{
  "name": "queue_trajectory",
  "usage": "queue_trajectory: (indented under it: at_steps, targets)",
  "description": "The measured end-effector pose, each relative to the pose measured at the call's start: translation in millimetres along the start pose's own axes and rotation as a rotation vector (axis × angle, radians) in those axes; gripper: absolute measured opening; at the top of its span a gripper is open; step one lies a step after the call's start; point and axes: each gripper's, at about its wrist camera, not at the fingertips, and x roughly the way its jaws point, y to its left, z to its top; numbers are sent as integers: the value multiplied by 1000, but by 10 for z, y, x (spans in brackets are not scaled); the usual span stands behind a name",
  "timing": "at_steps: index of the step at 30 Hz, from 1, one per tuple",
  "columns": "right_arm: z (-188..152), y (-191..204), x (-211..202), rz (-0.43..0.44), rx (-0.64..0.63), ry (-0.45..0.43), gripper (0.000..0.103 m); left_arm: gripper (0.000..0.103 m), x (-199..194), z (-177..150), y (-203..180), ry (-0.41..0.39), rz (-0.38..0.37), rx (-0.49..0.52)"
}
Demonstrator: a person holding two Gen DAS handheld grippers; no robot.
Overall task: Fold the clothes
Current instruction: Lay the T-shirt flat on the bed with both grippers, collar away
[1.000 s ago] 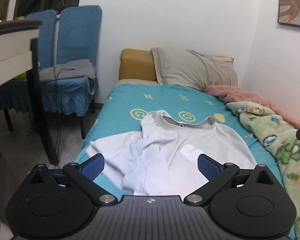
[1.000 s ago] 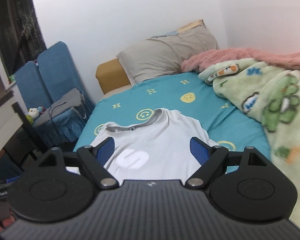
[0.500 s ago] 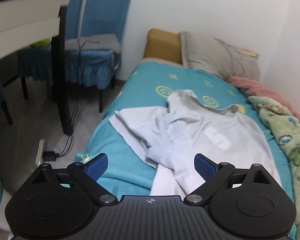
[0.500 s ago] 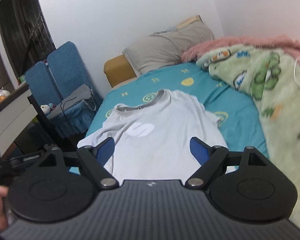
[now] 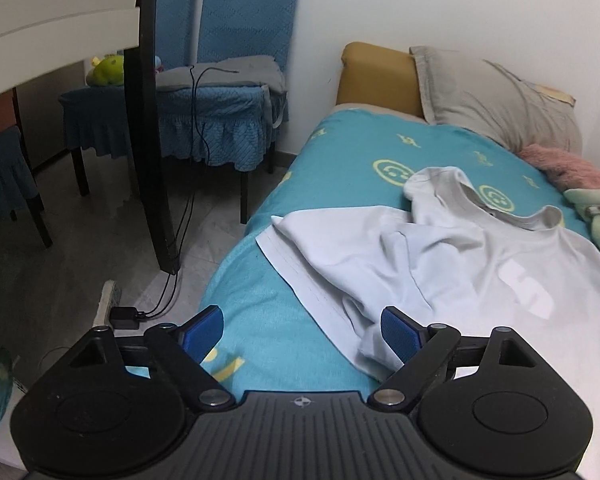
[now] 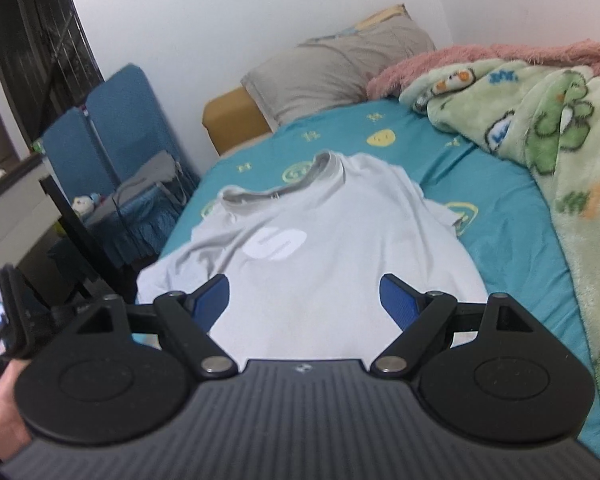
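Left claw (image 5: pixel 302 330) spread apart, empty, over the bed (image 5: pixel 268 320) edge; shirt (image 5: pixel 440 264) sleeve hem just ahead and to its right, rumpled. Right claw (image 6: pixel 305 300) also apart, empty, above the shirt's (image 6: pixel 312 272) lower half. Shirt lies front up on the bed, collar far from both claws. Green blanket (image 6: pixel 560 160) right of right claw, pillow (image 6: pixel 340 68) beyond.

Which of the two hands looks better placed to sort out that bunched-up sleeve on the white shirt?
Probably the left. The left tool is open right beside the rumpled sleeve of the white shirt at the bed's edge, while the right tool, also open, faces the flat front.
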Motion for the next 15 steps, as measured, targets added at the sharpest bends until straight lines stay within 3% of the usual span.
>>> queue_trajectory:
  at_steps: [15]
  targets:
    - [-194,42,346,-1,-20,127,84,83,826,120,70,29,63,-48]
